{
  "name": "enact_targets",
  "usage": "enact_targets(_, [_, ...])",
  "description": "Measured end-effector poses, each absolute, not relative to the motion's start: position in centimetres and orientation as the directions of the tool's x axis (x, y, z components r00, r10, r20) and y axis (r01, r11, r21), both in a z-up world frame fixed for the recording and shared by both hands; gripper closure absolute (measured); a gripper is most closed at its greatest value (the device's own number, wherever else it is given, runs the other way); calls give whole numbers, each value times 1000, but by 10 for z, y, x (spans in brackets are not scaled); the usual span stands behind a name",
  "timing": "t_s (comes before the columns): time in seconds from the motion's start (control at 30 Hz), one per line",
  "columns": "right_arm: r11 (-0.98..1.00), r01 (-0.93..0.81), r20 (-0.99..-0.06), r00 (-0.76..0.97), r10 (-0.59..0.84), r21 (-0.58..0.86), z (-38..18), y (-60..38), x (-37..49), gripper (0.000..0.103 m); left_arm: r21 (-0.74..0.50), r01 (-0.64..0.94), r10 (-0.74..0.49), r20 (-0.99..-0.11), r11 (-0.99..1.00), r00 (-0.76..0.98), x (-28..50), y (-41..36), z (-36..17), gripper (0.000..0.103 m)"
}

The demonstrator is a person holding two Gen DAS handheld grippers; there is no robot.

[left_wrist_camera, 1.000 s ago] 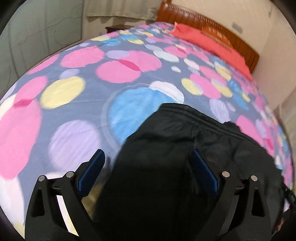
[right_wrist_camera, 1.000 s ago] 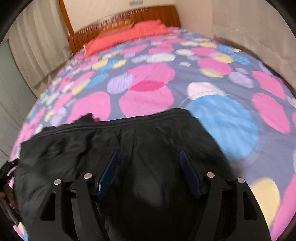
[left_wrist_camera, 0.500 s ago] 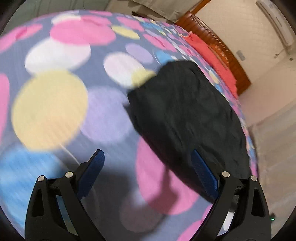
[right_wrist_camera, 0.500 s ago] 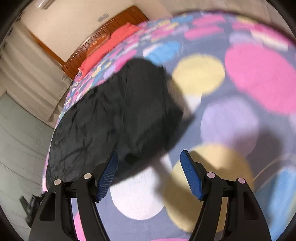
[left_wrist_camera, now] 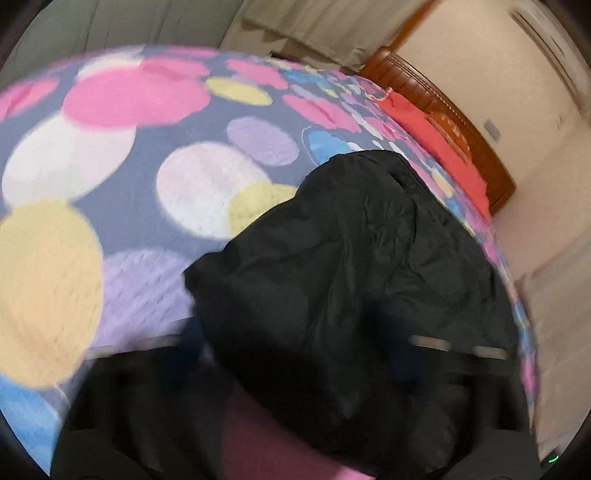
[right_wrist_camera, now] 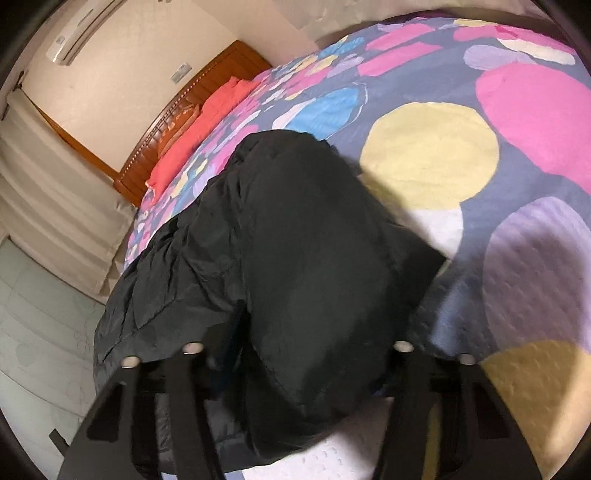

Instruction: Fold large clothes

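A large black garment point(left_wrist_camera: 354, 266) lies crumpled on a bed with a coloured-dot bedspread point(left_wrist_camera: 110, 155). In the left wrist view my left gripper point(left_wrist_camera: 295, 354) is blurred by motion; its jaws stand wide apart, with the near edge of the garment lying between them. In the right wrist view the same garment point(right_wrist_camera: 295, 258) fills the middle. My right gripper point(right_wrist_camera: 306, 354) is open, its jaws on either side of a raised fold of the black cloth, whose folds hide the blue pads.
A wooden headboard point(left_wrist_camera: 443, 107) and red pillows point(left_wrist_camera: 436, 147) are at the far end of the bed. Cream curtains point(right_wrist_camera: 55, 192) and a pale tiled floor point(right_wrist_camera: 37, 332) lie beside the bed. A wall air conditioner point(right_wrist_camera: 85, 26) hangs high up.
Both grippers have swung from the garment's waistband to its other end and dropped low over it. The black cloth now lies between each pair of open jaws.
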State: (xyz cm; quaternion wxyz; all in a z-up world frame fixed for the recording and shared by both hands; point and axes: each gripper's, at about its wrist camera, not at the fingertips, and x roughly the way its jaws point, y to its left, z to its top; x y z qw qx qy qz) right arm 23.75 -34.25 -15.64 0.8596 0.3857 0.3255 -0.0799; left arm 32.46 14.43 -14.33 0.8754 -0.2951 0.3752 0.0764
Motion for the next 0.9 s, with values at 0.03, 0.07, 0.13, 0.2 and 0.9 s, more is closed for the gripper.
enact_targets(0.03, [689,379,-611,783,117,617,-158,-345,235,61,-466,-343,-104,-702,815,705,326,143,-145,57])
enact_targets(0.07, [692,368,-603,788,122,621,-158,-346,232,63,-473,-337,-109,-694,814,712,324,142,-144,64])
enact_targets(0.13, [697,356,-594,795,124,622,-157,-345,229,71,-468,-312,-120,-689,827,715,320,140,-140,72])
enact_targets(0.2, [695,352,-588,799,125,627,-156,-343,225,75,-466,-300,-126,-687,832,716,316,140,-137,76])
enact_targets(0.9, [679,329,-613,758,224,656,-151,-351,105,77,-522,-293,-207,-701,801,683,163,170,-128,78])
